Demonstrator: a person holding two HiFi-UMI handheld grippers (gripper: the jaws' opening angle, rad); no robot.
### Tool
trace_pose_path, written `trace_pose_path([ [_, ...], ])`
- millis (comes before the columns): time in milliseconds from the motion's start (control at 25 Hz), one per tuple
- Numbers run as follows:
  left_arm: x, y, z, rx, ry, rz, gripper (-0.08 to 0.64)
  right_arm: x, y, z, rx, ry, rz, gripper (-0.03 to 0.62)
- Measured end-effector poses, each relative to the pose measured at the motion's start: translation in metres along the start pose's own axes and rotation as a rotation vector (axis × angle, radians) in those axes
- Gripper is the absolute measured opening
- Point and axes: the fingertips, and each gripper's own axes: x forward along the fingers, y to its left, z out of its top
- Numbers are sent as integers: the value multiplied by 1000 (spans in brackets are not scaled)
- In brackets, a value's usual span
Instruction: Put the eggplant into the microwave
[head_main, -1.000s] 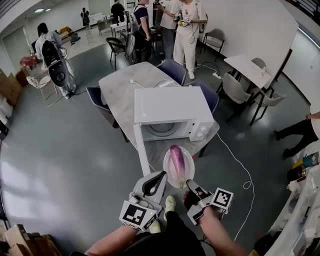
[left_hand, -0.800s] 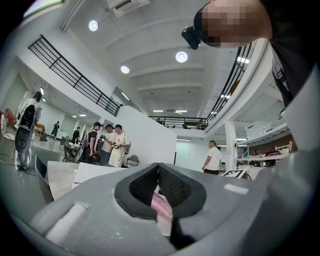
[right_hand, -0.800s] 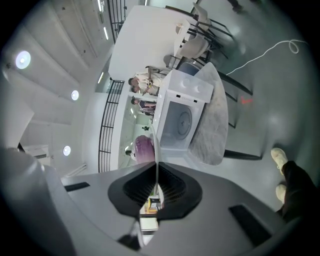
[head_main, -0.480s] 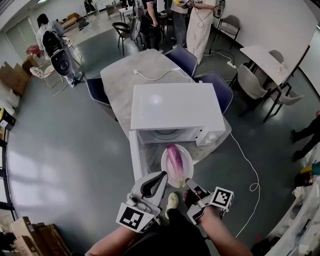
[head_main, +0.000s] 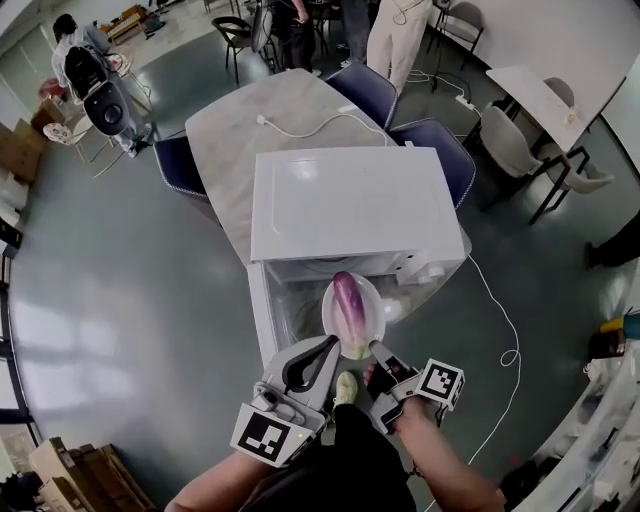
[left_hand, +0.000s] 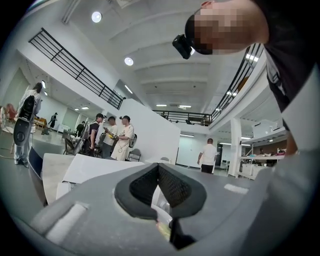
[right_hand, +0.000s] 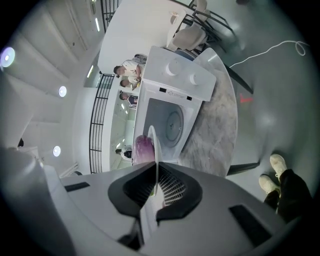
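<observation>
A purple eggplant lies on a white plate. My right gripper is shut on the plate's near rim and holds it at the mouth of the white microwave. The microwave's door hangs open to the left. In the right gripper view the plate's edge runs between the jaws of the right gripper, with the eggplant beyond and the microwave's turntable behind. My left gripper is shut on nothing, just left of the plate. Its tips meet in the left gripper view, where the left gripper points level.
The microwave stands on a marble table with a white cable on it. Blue chairs flank the table. Another cable trails on the floor to the right. People stand at the far end of the room.
Both grippers have moved forward toward the microwave. The plate with the eggplant has gone from in front of the table's edge to the microwave's opening.
</observation>
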Motion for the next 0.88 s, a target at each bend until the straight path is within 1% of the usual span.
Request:
trace_pose_path([
  [200,12,22,-16,-13,26,-3,9,33,-17,11,36,-42,2,17],
  [440,18,36,-30,-13,32,-24,9,75,-32,21,34,-56,6,17],
  [640,25,38,-23,-30,19,-45,9,103,-41,30,28,-65,9,17],
  [880,35,27,-16,-50,-3,-80,9,131,-59,45,31,-79,-13,17],
])
